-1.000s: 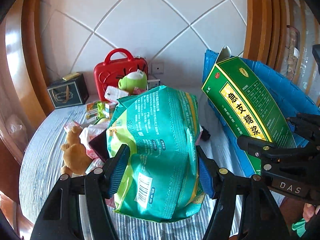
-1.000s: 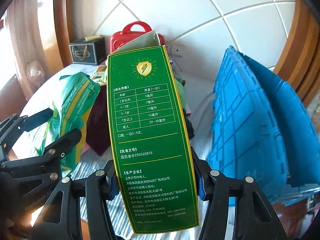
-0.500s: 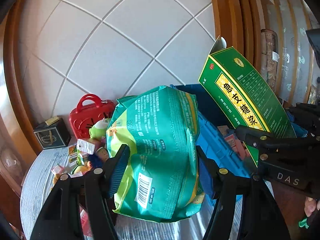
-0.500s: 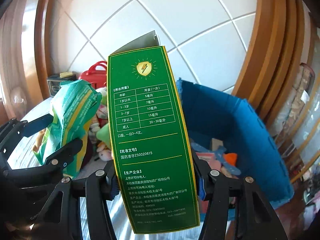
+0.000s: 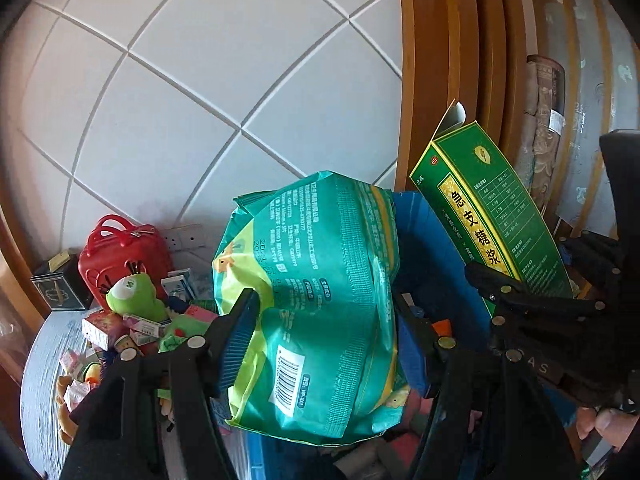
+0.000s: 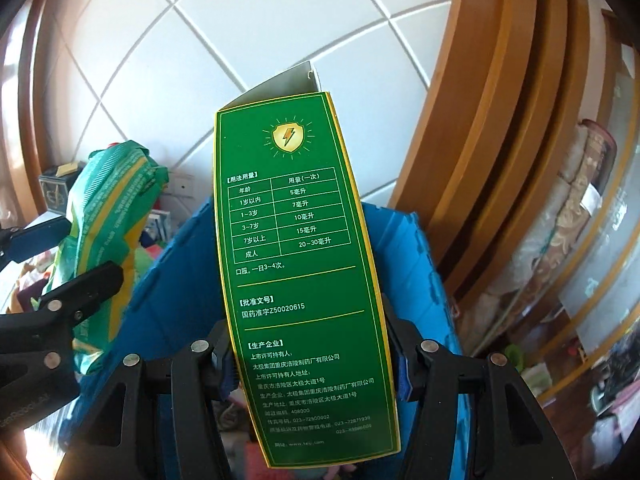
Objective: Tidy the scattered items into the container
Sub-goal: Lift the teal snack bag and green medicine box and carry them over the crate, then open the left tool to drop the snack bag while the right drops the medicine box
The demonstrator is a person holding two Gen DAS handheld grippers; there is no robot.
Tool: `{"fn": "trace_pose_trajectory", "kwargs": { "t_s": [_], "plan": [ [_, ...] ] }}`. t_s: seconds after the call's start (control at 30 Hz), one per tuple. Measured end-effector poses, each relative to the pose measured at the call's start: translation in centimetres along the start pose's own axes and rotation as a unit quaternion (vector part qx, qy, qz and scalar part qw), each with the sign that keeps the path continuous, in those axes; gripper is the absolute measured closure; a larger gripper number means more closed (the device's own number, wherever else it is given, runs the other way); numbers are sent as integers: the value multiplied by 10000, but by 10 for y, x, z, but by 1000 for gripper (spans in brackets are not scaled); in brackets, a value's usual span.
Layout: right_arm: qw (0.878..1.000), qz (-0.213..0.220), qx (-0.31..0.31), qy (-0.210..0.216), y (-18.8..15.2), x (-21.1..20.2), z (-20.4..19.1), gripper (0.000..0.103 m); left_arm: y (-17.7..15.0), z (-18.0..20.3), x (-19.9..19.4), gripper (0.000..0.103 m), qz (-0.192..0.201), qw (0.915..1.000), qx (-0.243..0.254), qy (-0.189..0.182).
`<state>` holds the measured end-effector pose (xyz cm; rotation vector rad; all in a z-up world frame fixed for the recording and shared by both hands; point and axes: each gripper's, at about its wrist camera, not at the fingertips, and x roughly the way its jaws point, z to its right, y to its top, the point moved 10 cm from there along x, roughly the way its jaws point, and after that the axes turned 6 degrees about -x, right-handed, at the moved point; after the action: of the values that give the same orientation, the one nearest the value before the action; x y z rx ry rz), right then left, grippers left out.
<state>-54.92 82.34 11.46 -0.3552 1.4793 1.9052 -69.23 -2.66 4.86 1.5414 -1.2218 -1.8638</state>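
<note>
Left wrist view: I am gripping the bag (image 5: pixel 316 304) in my left gripper (image 5: pixel 320 332) and the box (image 6: pixel 304 280) in my right gripper (image 6: pixel 316 364) above the bin (image 6: pixel 180 292), risking them colliding if released together.

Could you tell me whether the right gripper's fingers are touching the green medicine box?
Touching. In the right wrist view, the right gripper has both fingers pressed against the side edges of the green medicine box, holding it upright.

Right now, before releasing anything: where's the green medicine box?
Right wrist view, centre: the green medicine box stands clamped in the right gripper, above the blue container.
</note>
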Motion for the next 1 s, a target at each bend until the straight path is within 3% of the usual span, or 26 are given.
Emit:
{"fn": "trace_pose_trajectory", "kwargs": {
  "t_s": [0.2, 0.37, 0.5, 0.63, 0.87, 0.93, 1.0],
  "plan": [
    [9990, -371, 174, 149, 11, 67, 38, 47, 20, 26, 64, 39, -524, 9986, -56, 69],
    [9954, -865, 278, 318, 5, 124, 47, 47, 3, 34, 131, 39, -1360, 9905, -197, 42],
    [9870, -1500, 285, 494, -27, 175, 37, 47, -43, 35, 191, 39, -2282, 9734, -186, 126],
    [9684, -2384, 286, 678, -80, 221, 24, 47, -102, 29, 232, 39, -3286, 9435, -264, 322],
    [9329, -3482, 48, 915, -157, 256, 16, 47, -172, 25, 255, 38, -4247, 9035, -154, 555],
    [9226, -3729, 23, 983, -175, 260, 14, 47, -179, 22, 256, 38, -4295, 9005, -126, 663],
    [9177, -3853, -58, 969, -185, 262, 13, 47, -179, 19, 257, 37, -4233, 9031, -118, 711]
  ]
}}
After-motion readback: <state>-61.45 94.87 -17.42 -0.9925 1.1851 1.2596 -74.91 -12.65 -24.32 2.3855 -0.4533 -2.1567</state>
